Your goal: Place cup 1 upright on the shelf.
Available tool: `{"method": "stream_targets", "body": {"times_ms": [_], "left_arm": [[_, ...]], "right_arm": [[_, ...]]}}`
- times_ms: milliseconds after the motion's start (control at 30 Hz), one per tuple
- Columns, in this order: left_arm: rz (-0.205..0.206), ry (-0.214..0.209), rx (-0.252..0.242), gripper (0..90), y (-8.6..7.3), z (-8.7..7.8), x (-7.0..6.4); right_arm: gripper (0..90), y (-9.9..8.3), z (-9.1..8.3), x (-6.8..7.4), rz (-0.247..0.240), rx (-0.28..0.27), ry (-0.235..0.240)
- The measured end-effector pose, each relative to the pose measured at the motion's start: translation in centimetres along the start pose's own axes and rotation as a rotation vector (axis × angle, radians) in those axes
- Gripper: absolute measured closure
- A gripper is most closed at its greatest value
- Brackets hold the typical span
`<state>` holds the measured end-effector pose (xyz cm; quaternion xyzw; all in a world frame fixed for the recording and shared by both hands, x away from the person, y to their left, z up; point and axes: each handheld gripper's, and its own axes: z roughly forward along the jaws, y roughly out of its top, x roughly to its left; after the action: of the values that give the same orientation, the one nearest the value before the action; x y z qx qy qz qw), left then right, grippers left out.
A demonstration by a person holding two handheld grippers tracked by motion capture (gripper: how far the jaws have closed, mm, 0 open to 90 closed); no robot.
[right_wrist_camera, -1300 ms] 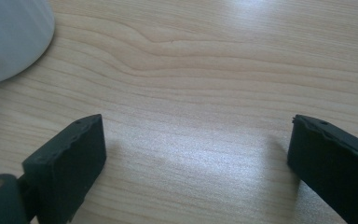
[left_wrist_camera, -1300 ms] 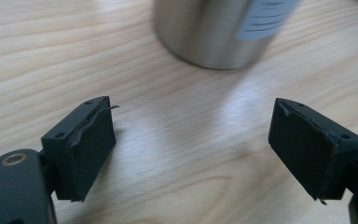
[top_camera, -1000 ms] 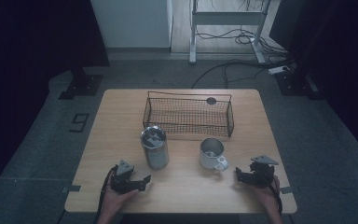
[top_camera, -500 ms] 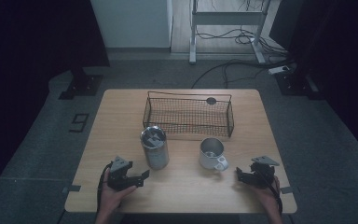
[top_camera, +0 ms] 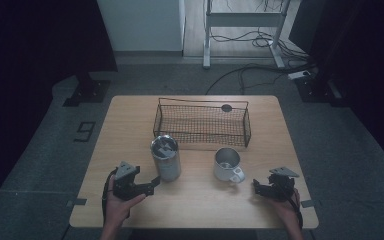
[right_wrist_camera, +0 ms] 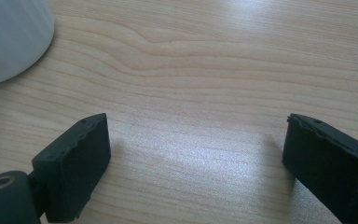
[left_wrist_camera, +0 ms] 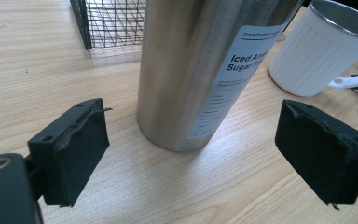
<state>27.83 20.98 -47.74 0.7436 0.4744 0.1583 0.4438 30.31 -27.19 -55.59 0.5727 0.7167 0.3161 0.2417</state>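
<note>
A steel tumbler point(top_camera: 165, 158) with a white label stands upright on the wooden table point(top_camera: 130, 120). It rises just ahead of my jaws as the tumbler point(left_wrist_camera: 205, 70) in the left gripper view. My left gripper point(top_camera: 152, 184) point(left_wrist_camera: 191, 154) is open and sits just left of the tumbler's base, jaws apart and touching nothing. A white ribbed mug point(top_camera: 227, 165) point(left_wrist_camera: 321, 51) stands to the right, handle toward my right gripper. My right gripper point(top_camera: 256, 187) point(right_wrist_camera: 193, 158) is open over bare wood, a little right of the mug point(right_wrist_camera: 9, 39).
A black wire basket point(top_camera: 202, 122) point(left_wrist_camera: 114, 21) stands behind the tumbler and mug, with a dark round disc point(top_camera: 226, 107) at its far rim. Bare table lies along the front edge between my two hands.
My left gripper has moved right and forward, closing in on the tumbler's base. My right gripper has stayed nearly still.
</note>
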Motion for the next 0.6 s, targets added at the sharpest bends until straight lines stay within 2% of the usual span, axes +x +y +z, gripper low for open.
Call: {"method": "stream_targets", "body": {"times_ms": [167, 367, 600], "left_arm": [[0.001, -0.022, -0.005, 7.1, 0.4, 0.1, -0.1], [0.038, -0.043, 0.013, 4.0, 1.3, 1.1, -0.6], [0.047, -0.051, 0.017, 2.3, 1.9, 1.7, -1.0]], "right_arm": [[7.3, 0.0, 0.0, 0.0, 0.002, 0.000, -0.003], [7.4, 0.0, 0.0, -0.1, 0.007, 0.000, -0.011], [7.4, 0.0, 0.0, -0.1, 0.010, 0.001, -0.013]]}}
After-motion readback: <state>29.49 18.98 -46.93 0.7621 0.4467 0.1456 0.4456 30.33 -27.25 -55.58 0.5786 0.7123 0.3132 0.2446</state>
